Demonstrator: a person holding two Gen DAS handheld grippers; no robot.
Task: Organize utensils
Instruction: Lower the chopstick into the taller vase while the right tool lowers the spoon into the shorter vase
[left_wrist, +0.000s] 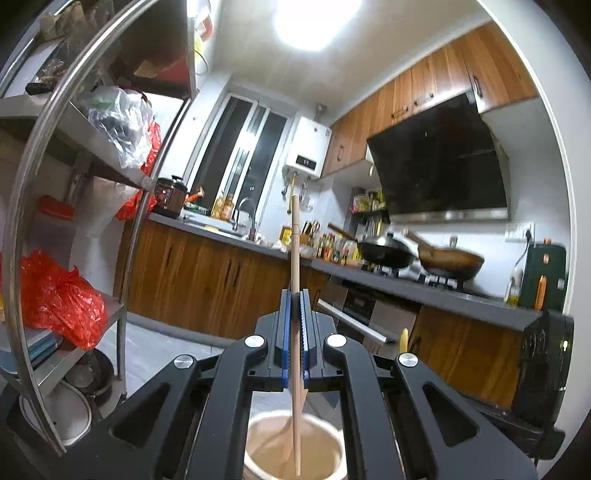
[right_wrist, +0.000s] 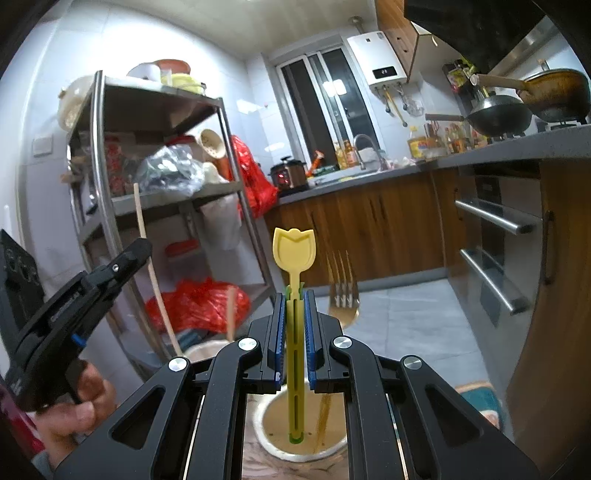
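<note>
The left gripper is pointing forward and slightly upward, its jaws pressing together on a thin stick. The right gripper is likewise pointing forward, its jaws closing on a flat handle. A bare hand is wrapping around the left gripper's grip, seen from the right wrist.

No legible text anywhere. Water heater display shows small lit digits (too blurred to read); bottle labels on the counter unreadable too.
</note>
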